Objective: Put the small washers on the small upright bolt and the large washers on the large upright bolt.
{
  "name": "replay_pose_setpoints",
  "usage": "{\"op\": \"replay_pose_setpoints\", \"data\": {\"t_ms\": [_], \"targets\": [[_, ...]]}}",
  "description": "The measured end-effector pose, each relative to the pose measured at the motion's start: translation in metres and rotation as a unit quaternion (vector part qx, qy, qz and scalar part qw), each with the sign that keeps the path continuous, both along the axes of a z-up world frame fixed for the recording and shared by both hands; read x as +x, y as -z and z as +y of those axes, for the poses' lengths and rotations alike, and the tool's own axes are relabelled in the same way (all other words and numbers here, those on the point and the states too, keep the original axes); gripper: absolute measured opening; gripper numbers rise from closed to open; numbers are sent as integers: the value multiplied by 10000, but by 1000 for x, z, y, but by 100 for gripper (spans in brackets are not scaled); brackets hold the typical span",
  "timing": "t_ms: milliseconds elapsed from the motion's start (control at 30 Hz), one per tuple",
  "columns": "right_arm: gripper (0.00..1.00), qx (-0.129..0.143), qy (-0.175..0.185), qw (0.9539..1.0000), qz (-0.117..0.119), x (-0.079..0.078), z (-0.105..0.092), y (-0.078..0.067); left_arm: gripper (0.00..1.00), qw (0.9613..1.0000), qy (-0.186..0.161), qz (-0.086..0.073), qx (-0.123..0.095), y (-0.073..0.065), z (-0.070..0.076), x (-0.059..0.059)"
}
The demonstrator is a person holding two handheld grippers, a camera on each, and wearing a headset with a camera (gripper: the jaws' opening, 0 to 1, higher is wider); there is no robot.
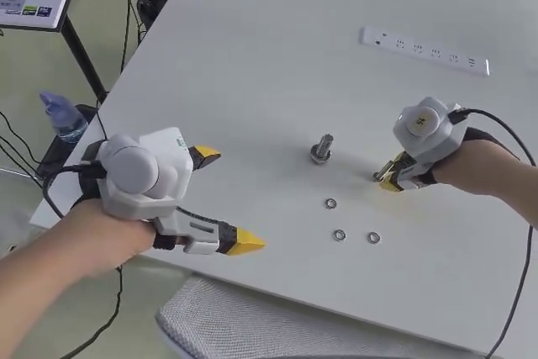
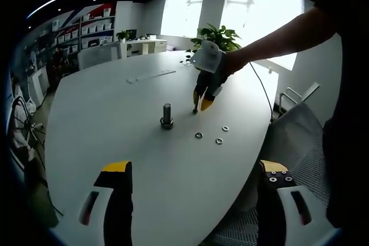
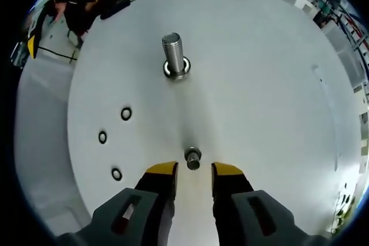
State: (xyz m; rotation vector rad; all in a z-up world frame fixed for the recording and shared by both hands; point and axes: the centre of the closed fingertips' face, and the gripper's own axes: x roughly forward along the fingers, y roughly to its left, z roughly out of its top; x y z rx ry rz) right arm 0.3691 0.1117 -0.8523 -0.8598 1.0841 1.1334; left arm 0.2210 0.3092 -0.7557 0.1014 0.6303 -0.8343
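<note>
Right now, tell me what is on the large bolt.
The large bolt carries a shiny ring round its foot; washer or the bolt's own head, I cannot tell. Its threaded shank above is bare. Three washers lie on the table.

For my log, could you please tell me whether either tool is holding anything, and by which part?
Nothing is held. The left tool is open; the right tool is open at the small upright bolt, not gripping it.

There are three loose washers, one large bolt, one small bolt and one power strip.
</note>
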Motion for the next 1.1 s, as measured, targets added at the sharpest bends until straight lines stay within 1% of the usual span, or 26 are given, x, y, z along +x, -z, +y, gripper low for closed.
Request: {"op": "replay_pose_setpoints", "data": {"t_ms": [233,267,300,400,533,600,633,700,733,800,867,967,1033,1100], "targets": [[26,-33,-90,10000,-28,0,4,-11,89,10000,24,-14,-28,0,-2,-2],[26,-25,-84,10000,-11,0,5,-13,89,10000,31,-25,-30,-1,-2,-2],[27,18,-32,10000,56,-2,6,-15,89,10000,38,-32,-32,-1,-3,-2],[27,22,-78,10000,18,-3,7,-20,89,10000,58,-23,-31,-2,-5,-4],[28,45,-131,9999,-27,-5,10,-28,89,9999,76,-63,-40,-5,-7,-5],[28,27,-151,9999,-32,-6,10,-30,89,9999,75,-84,-41,-6,-7,-5],[28,-24,-185,9998,-66,-6,9,-32,89,9999,86,-87,-37,-6,-8,-5],[28,15,-182,9998,-69,-7,11,-35,90,9999,99,-103,-34,-7,-9,-6],[28,21,-141,9999,-46,-6,12,-36,90,9999,108,-84,-27,-7,-9,-7],[28,47,-151,9998,-93,-5,13,-40,90,9998,132,-114,-8,-8,-11,-8],[27,35,-121,9999,-84,-5,13,-42,90,9998,128,-130,-48,-10,-12,-9],[27,-7,-129,9999,-107,-5,11,-44,90,9997,159,-158,-15,-10,-13,-9],[27,8,-145,9998,-144,-6,11,-46,90,9997,159,-161,-12,-11,-13,-9],[27,17,-141,9998,-144,-4,10,-45,91,9997,145,-193,-6,-11,-12,-7]]}}
